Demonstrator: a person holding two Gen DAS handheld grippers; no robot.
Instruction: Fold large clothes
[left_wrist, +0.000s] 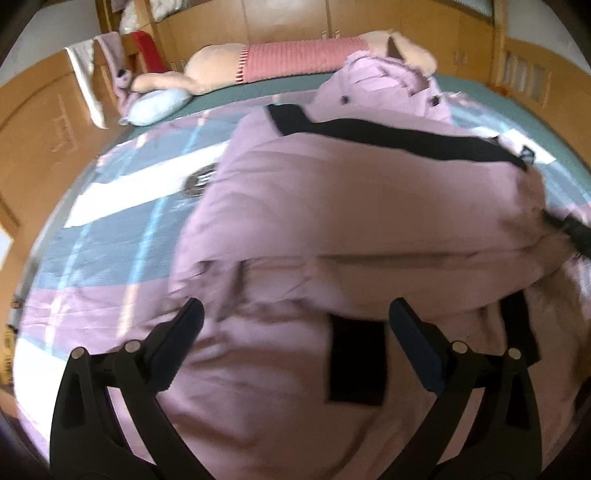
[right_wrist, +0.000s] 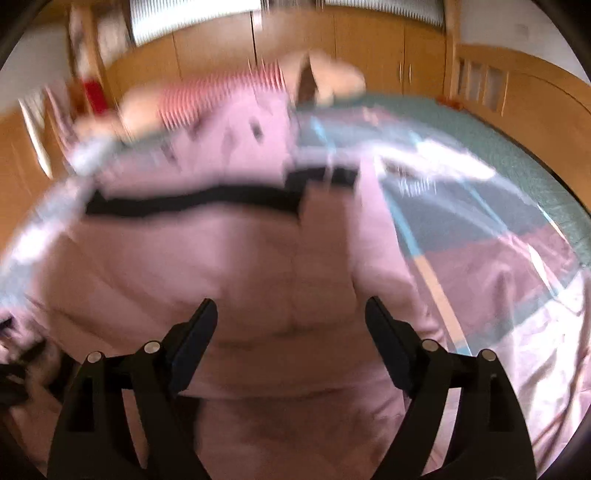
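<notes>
The pink padded coat (left_wrist: 351, 192) (right_wrist: 229, 266) lies bunched on the striped bedspread (left_wrist: 122, 206), directly below both grippers. The left gripper (left_wrist: 295, 314) and right gripper (right_wrist: 291, 314) gape wide over it, seemingly holding nothing, though blur obscures contact.

Left gripper (left_wrist: 295, 314), bottom of left wrist frame: matte black plastic, two forked arms w/ slot cutouts, 4 round silver pivot pins, dark blue-black flat fingers (left_wrist: 417, 343). Right gripper (right_wrist: 291, 314), bottom of right wrist frame: same build, black arms, silver pins, dark pads (right_wrist: 195, 339). No cables, skin or sleeves visible.
</notes>
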